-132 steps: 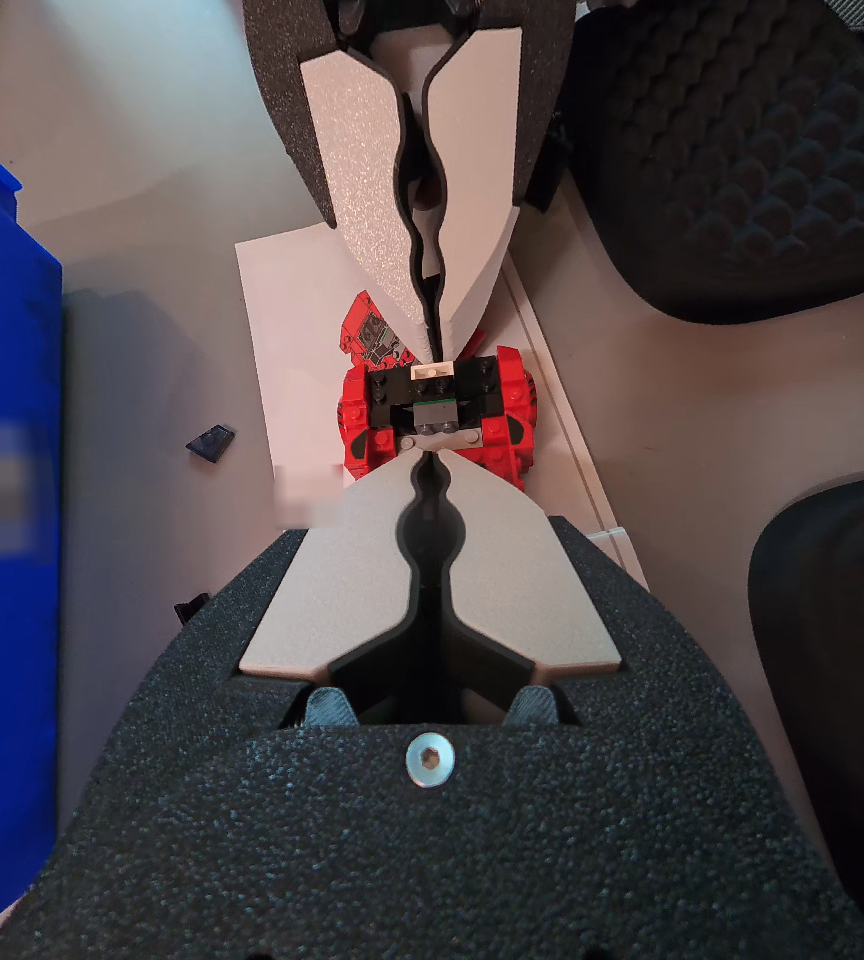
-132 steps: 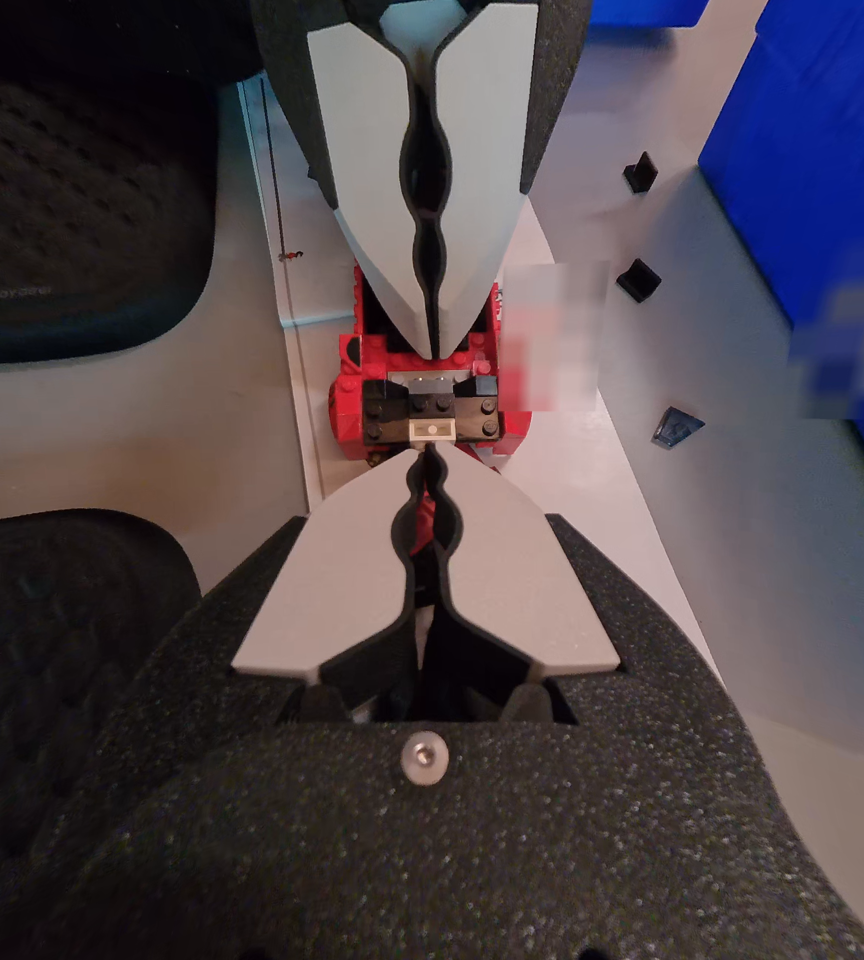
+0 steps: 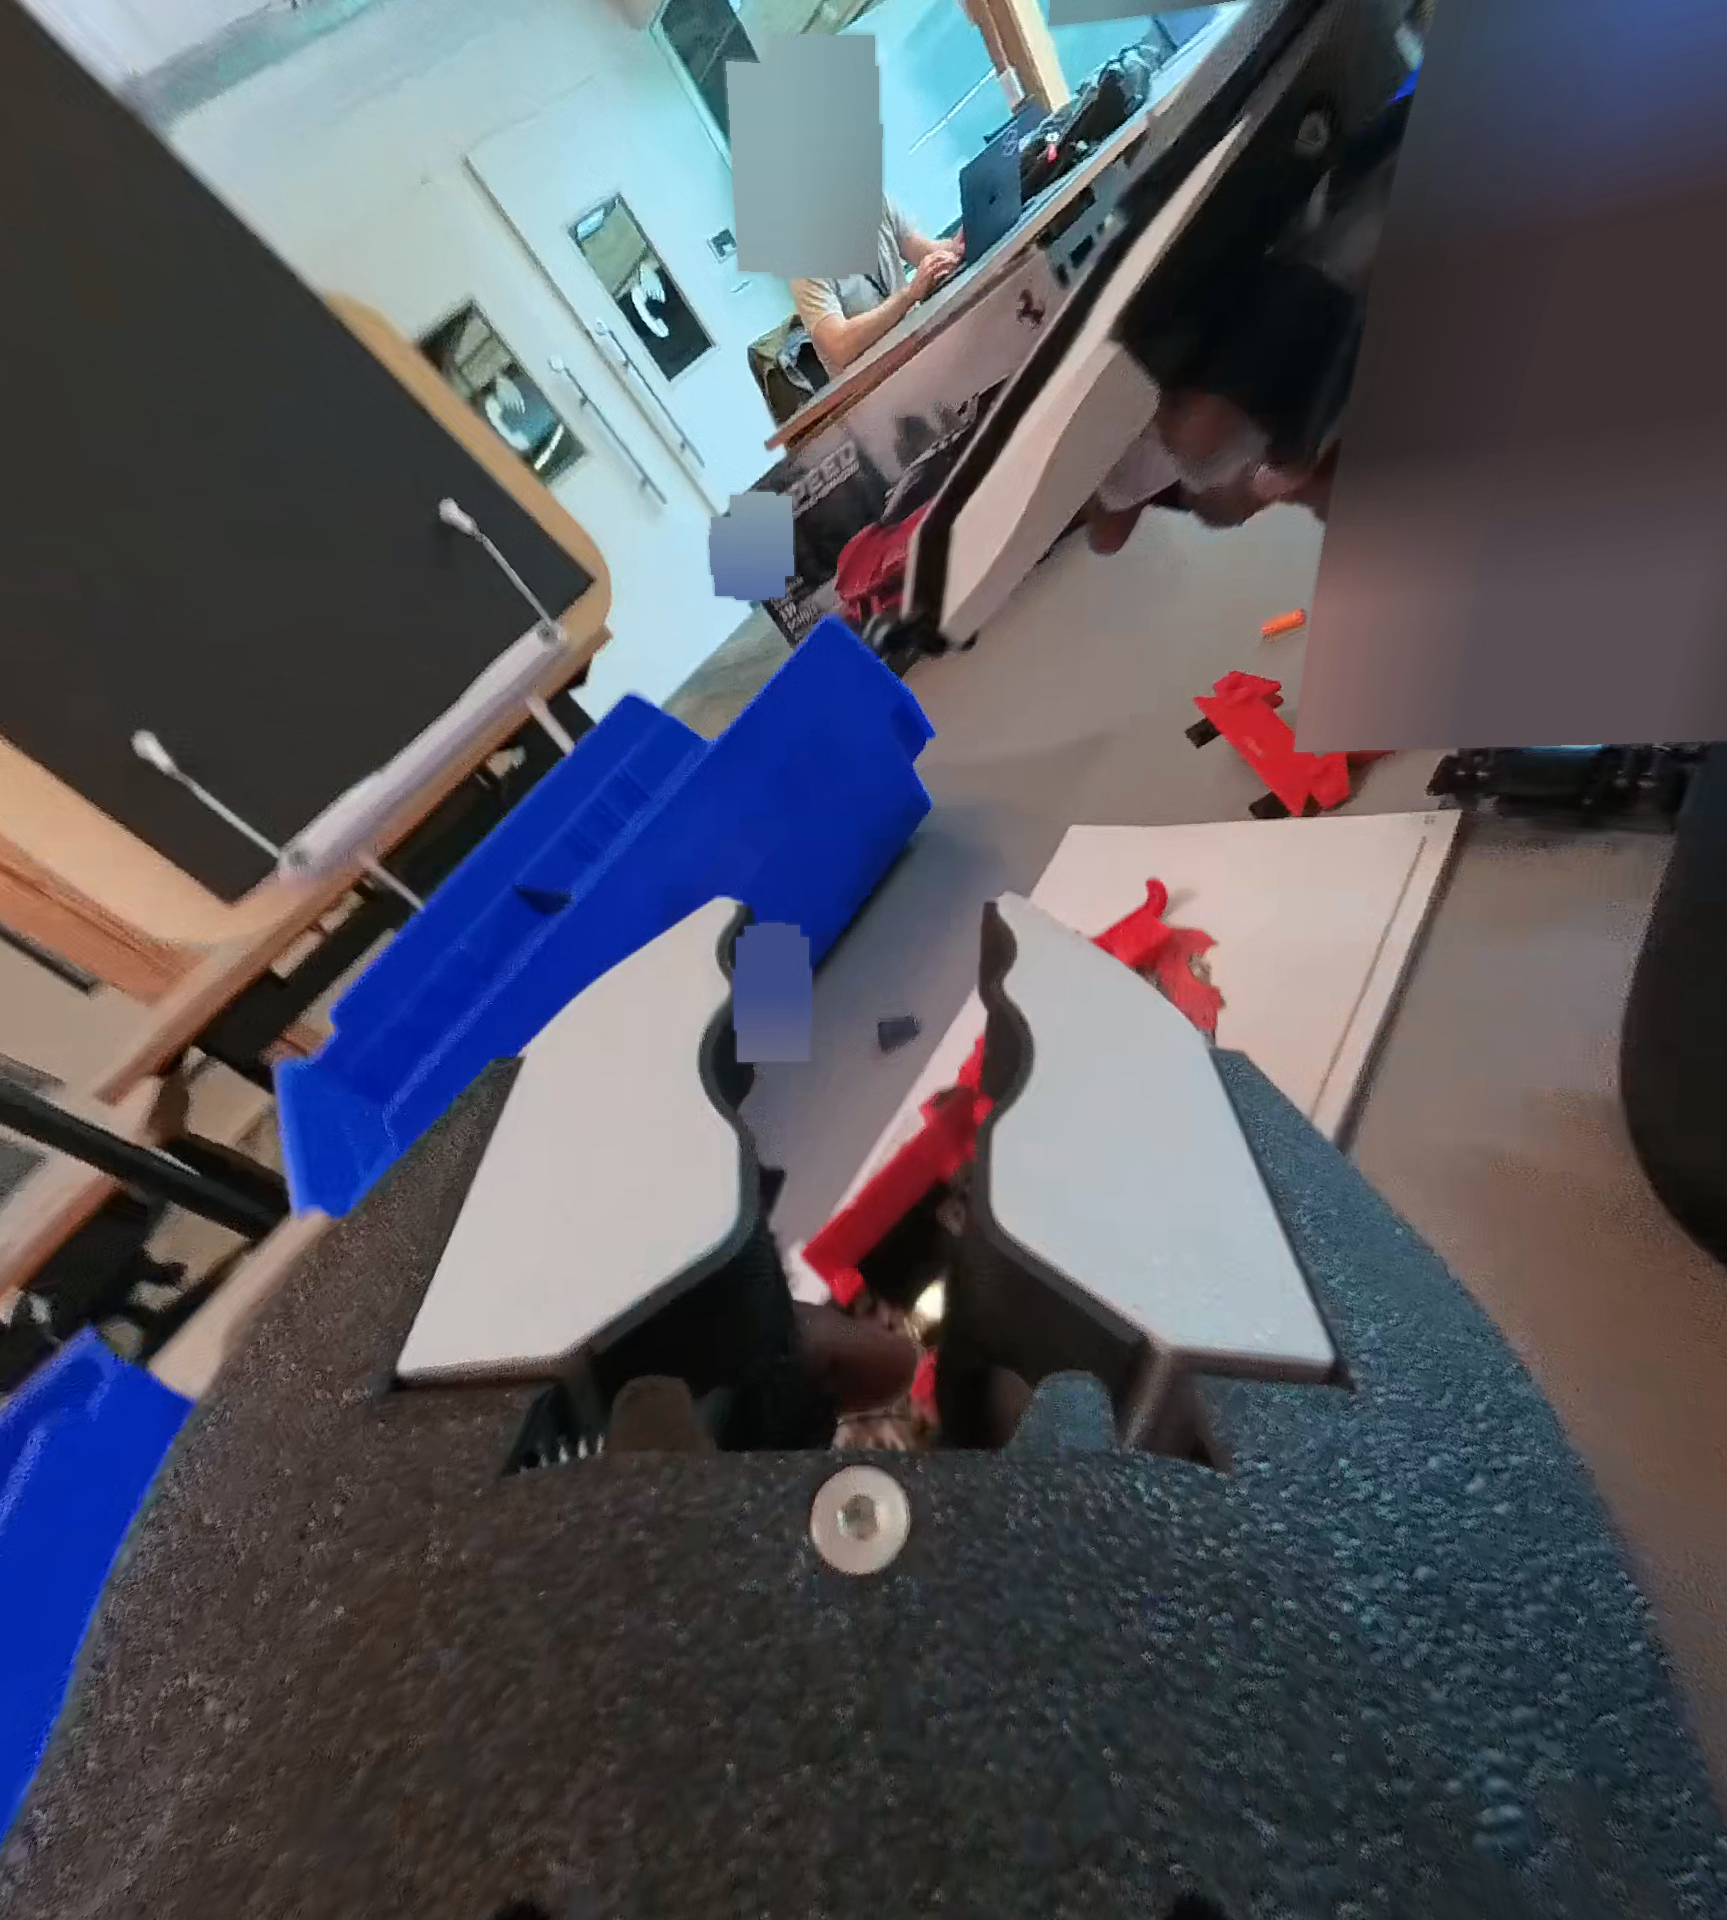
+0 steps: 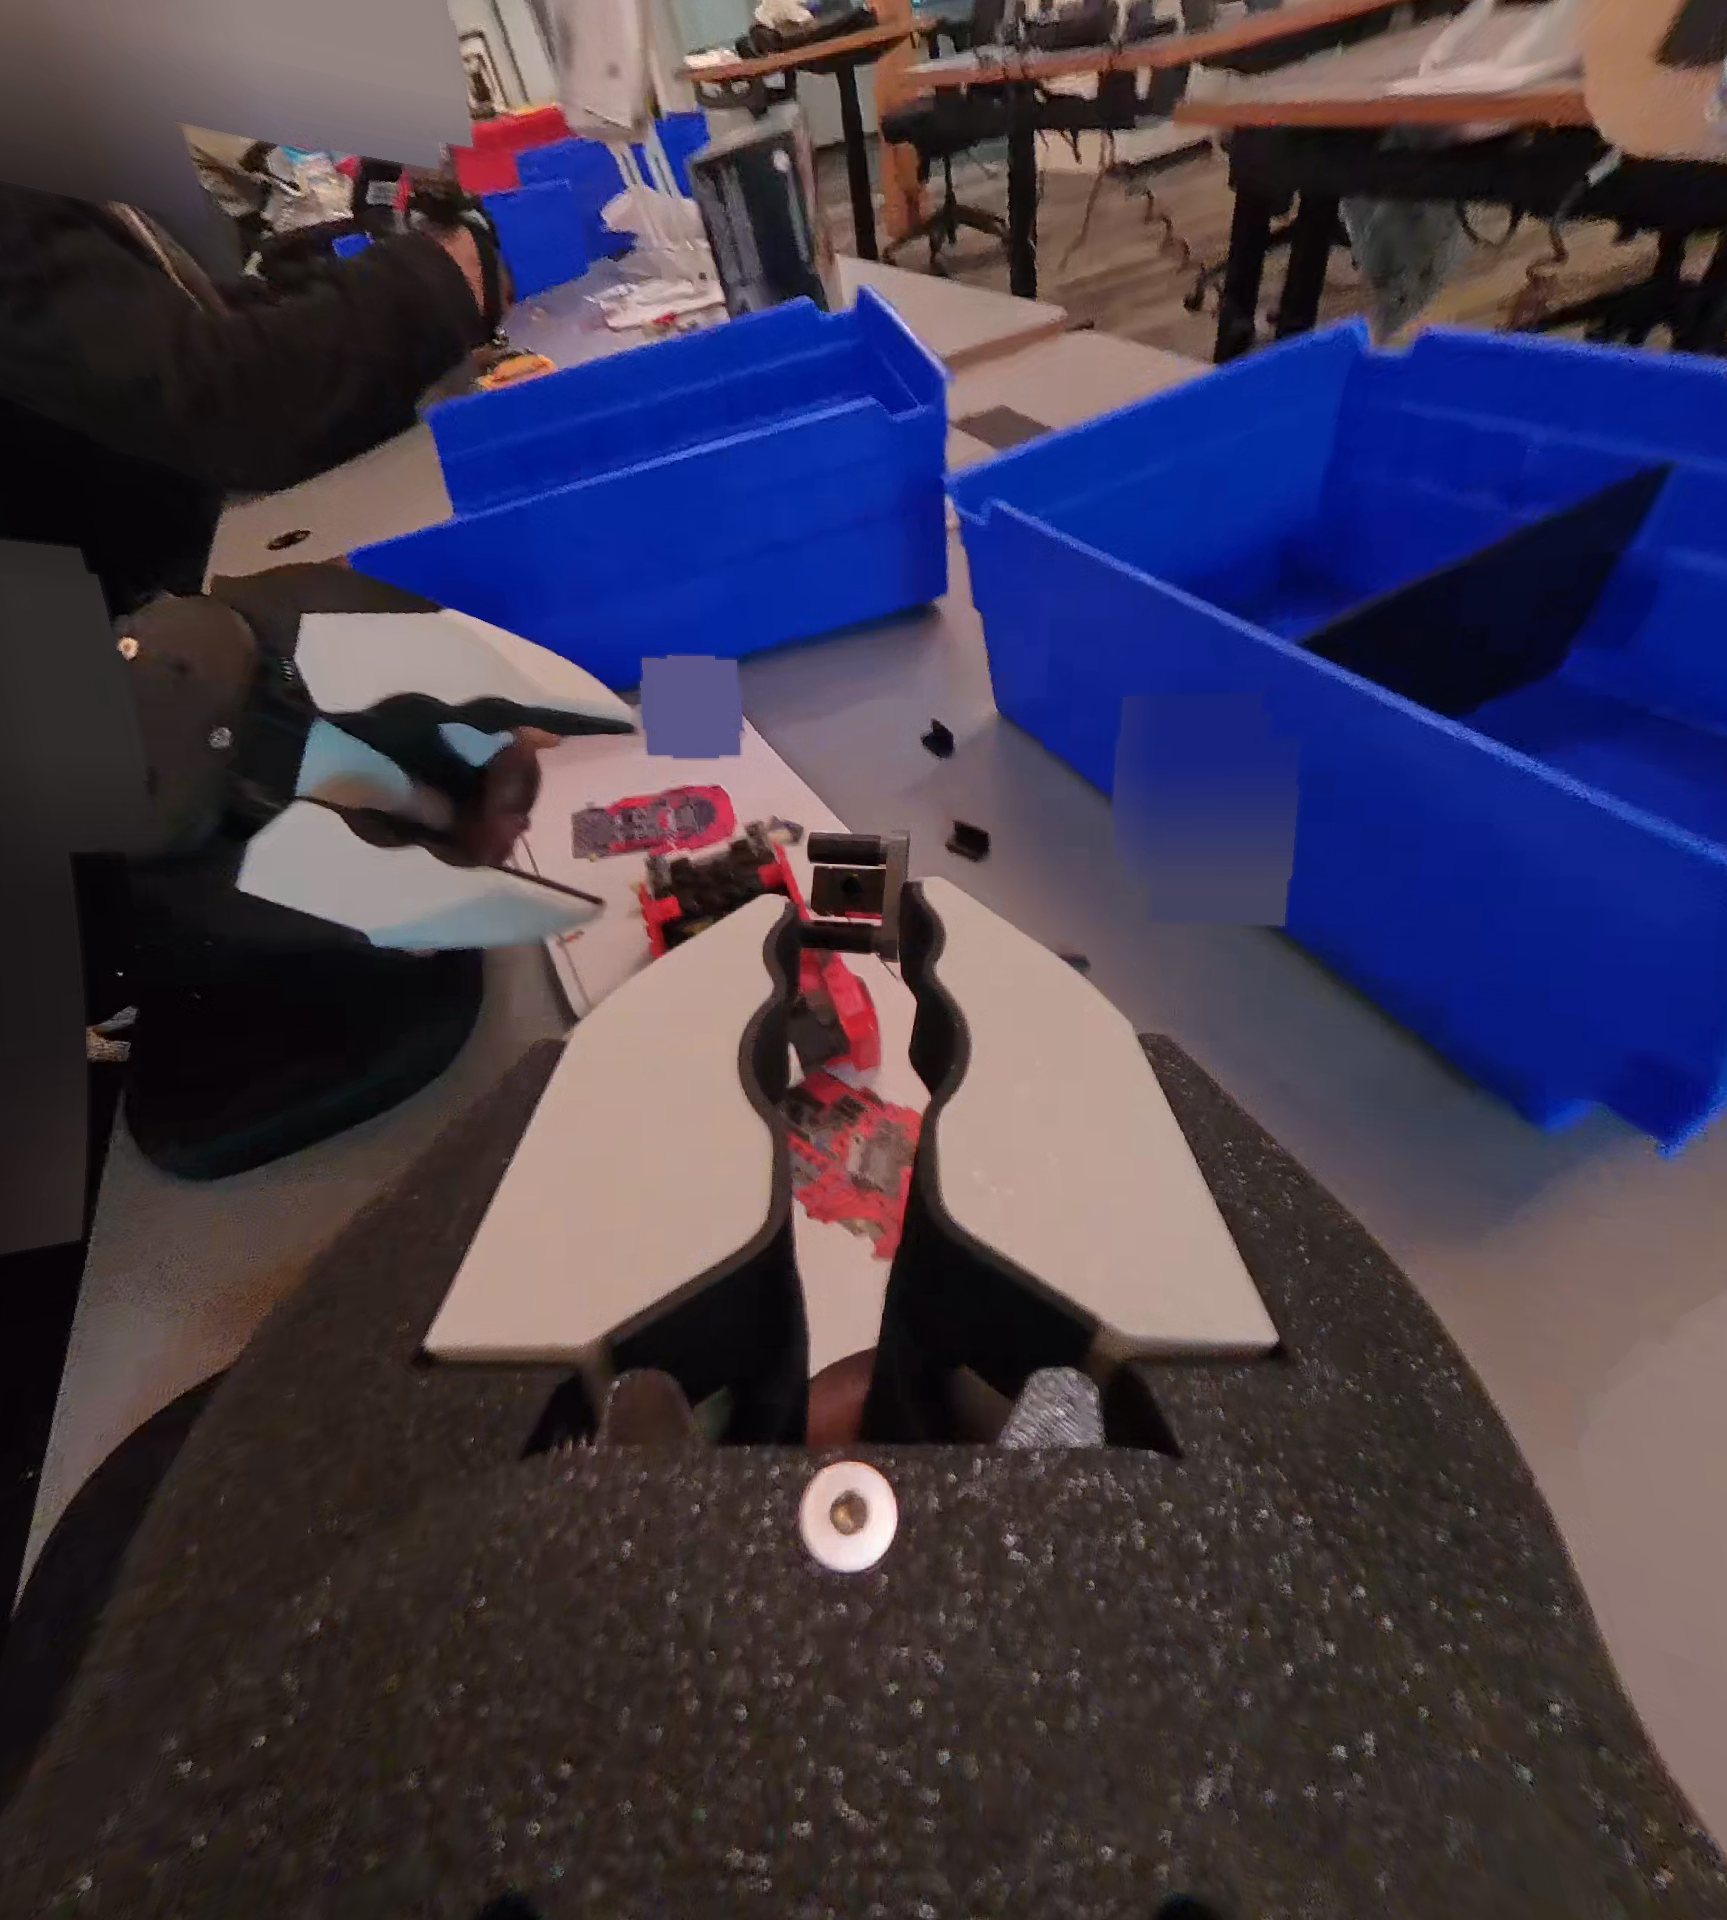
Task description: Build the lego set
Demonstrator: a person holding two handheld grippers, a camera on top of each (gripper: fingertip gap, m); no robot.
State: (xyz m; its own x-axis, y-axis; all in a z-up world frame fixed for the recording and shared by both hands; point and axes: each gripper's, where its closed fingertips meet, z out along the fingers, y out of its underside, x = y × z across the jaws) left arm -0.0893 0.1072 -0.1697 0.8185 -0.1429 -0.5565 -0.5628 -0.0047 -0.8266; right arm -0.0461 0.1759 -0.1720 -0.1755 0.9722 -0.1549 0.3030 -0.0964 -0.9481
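At mid-frame in the right wrist view, the right gripper [image 4: 846, 914] pinches a small black-and-grey lego piece [image 4: 854, 891] between its tips, the piece's long axis upright and its studded face toward the camera. Just behind it, left of centre, the red lego car [image 4: 713, 899] lies on the white sheet [image 4: 703, 769], its length running across the frame. The left gripper [image 3: 864, 925] is spread wide and holds nothing.
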